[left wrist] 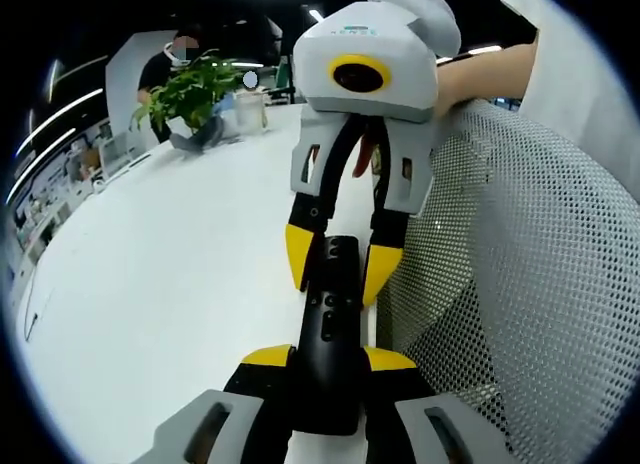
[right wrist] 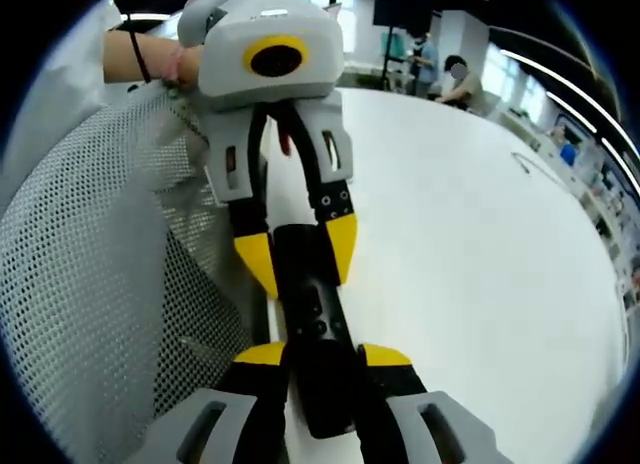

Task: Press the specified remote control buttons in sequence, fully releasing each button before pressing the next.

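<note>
Both tools pinch one black remote, one at each end.
Left tool (left wrist: 330, 369) grips the near end of the remote (left wrist: 332, 314) between its yellow tips, above the white tabletop (left wrist: 160, 284). Far off on the tabletop stands a green plant (left wrist: 190, 89), with a person behind it. Right tool (left wrist: 342, 269) comes in from the far side and squeezes the other end of the remote. White mesh (left wrist: 520, 284) fills the right side. In the right gripper view, white mesh (right wrist: 90, 284) sits on the left, the right tool (right wrist: 322, 369) pinches the near end of the remote (right wrist: 312, 314), and the left tool (right wrist: 297, 259) holds the far end.
</note>
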Demonstrator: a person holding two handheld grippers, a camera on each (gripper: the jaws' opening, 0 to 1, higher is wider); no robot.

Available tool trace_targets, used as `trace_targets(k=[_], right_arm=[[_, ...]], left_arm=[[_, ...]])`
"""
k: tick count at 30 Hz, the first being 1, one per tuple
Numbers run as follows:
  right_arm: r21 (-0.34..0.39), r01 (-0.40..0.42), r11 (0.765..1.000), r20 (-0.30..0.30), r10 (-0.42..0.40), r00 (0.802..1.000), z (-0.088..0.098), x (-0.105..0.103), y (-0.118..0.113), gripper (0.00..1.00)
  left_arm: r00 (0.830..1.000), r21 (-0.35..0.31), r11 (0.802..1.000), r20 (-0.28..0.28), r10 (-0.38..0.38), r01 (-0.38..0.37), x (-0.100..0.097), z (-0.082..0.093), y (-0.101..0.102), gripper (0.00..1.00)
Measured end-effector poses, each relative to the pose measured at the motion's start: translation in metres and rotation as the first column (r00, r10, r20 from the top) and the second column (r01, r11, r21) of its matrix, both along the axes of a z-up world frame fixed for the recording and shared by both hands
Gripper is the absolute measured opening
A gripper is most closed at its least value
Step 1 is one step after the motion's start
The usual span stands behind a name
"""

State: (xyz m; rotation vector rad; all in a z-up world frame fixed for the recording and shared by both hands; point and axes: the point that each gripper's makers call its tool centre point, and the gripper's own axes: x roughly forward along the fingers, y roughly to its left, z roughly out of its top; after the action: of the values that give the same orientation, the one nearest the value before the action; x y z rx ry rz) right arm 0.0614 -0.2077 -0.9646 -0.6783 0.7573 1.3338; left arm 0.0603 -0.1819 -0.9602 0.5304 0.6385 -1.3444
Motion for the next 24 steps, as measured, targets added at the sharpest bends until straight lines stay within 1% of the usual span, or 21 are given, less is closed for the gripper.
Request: trace_targets(k=[5,9,11,12,13,16,17,19,22,23,24], right_arm=[[-0.008,-0.016,1.000,0.013,0.016,1.000,0.000,0.000,0.001,0.23],[-0.004,-0.005,1.000,0.011,0.005,1.000,-0.001,0.001,0.001,0.23],[-0.003,0.000,1.000,0.011,0.000,1.000,0.000,0.001,0.002,0.23],[-0.001,0.006,1.000,0.011,-0.006,1.000,0.000,0.002,0.002,0.23],[-0.001,0.008,1.000,0.011,-0.008,1.000,0.000,0.002,0.002,0.23],[0.002,0.017,1.000,0.009,-0.017,1.000,-0.001,0.003,0.002,0.23],[0.003,0.018,1.000,0.009,-0.018,1.000,0.000,0.004,0.002,0.23],[0.004,0.020,1.000,0.008,-0.020,1.000,0.000,0.004,0.003,0.23],[0.008,0.025,1.000,0.004,-0.025,1.000,0.000,0.004,0.003,0.23],[0.008,0.025,1.000,0.003,-0.025,1.000,0.000,0.004,0.003,0.23],[0.008,0.026,1.000,0.003,-0.026,1.000,0.000,0.004,0.003,0.23]], left_arm=[[1.000,0.010,1.000,-0.007,0.006,-0.006,0.001,0.001,0.000,0.26],[0.996,0.022,0.998,-0.065,0.058,-0.057,0.003,0.002,0.006,0.29],[0.993,0.012,0.998,-0.098,0.065,-0.064,0.001,0.004,0.007,0.32],[0.990,0.010,0.997,-0.115,0.080,-0.079,0.000,0.006,0.008,0.34],[0.989,0.009,0.996,-0.121,0.087,-0.086,0.001,0.008,0.009,0.35],[0.988,-0.004,0.994,-0.108,0.111,-0.112,0.004,0.019,0.012,0.40],[0.987,-0.008,0.992,-0.101,0.124,-0.125,0.006,0.022,0.014,0.44],[0.983,-0.029,0.986,-0.093,0.158,-0.161,0.011,0.032,0.018,0.48],[0.974,-0.075,0.973,-0.076,0.214,-0.220,0.019,0.046,0.027,0.51],[0.973,-0.079,0.971,-0.072,0.220,-0.226,0.020,0.048,0.028,0.53],[0.968,-0.092,0.964,-0.059,0.243,-0.248,0.023,0.052,0.032,0.54]])
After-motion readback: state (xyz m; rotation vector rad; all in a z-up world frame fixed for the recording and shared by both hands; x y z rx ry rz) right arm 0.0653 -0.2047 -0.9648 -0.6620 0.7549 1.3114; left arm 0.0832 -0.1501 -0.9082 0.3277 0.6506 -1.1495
